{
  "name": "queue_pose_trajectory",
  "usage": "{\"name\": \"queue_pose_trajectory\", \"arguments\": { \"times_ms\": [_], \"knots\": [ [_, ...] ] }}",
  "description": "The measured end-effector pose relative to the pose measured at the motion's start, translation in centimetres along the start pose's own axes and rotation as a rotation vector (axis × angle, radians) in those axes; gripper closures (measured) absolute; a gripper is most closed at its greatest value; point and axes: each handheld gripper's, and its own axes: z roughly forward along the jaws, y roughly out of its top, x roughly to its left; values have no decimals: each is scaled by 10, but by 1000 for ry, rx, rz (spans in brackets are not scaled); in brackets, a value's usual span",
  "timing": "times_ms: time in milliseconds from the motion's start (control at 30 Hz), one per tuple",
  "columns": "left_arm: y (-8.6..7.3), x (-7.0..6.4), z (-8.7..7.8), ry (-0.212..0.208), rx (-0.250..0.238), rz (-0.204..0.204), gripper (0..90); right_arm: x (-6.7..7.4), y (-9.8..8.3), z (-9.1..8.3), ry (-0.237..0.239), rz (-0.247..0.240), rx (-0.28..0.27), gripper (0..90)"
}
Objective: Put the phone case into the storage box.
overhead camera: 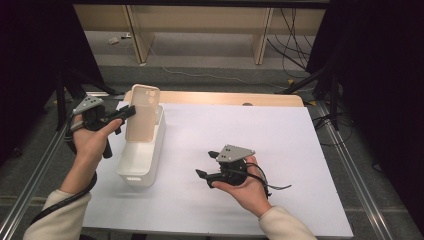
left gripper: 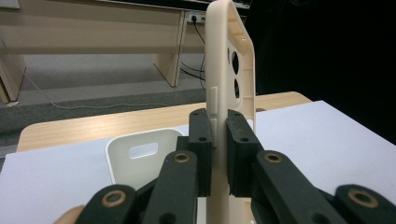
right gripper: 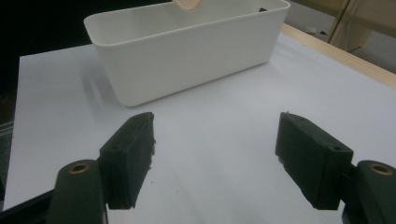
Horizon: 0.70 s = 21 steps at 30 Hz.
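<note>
two grippers are in my hands over the white sheet (overhead camera: 280, 150) on the table. my left gripper (overhead camera: 131, 113) is clamped on a beige phone case (overhead camera: 143, 114), its pads pinching the case's edge from both sides; in the left gripper view the pads (left gripper: 201, 140) press the thin side of the case (left gripper: 224, 70), which stands upright with its camera cutouts near the top. from above, the case hangs over the far end of the white bin (overhead camera: 142, 155), its lower end down inside the bin's opening. i cannot tell whether it touches the bin's floor, since the wall hides that part.

the bin lies lengthwise on the sheet, left of centre, with a handle slot in its end wall (left gripper: 144, 150).

my right gripper (overhead camera: 207, 165) rests low over the sheet, well apart from the bin, jaws spread wide with nothing between them. in the right gripper view its two pads (right gripper: 133, 154) stand apart over bare sheet, pointing toward the bin's long side (right gripper: 187, 56), and a rounded beige corner of the case (right gripper: 188, 3) peeks in above the bin's rim.
</note>
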Motion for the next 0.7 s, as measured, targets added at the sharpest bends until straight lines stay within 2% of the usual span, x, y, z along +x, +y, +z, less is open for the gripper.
{"name": "queue_pose_trajectory", "arguments": {
  "times_ms": [433,700],
  "knots": [
    [1,6,5,9,-1,4,821,0,0,0,4,12,10,294],
    [0,11,9,-5,-8,17,821,1,0,1,2,6,1,294]
  ]
}}
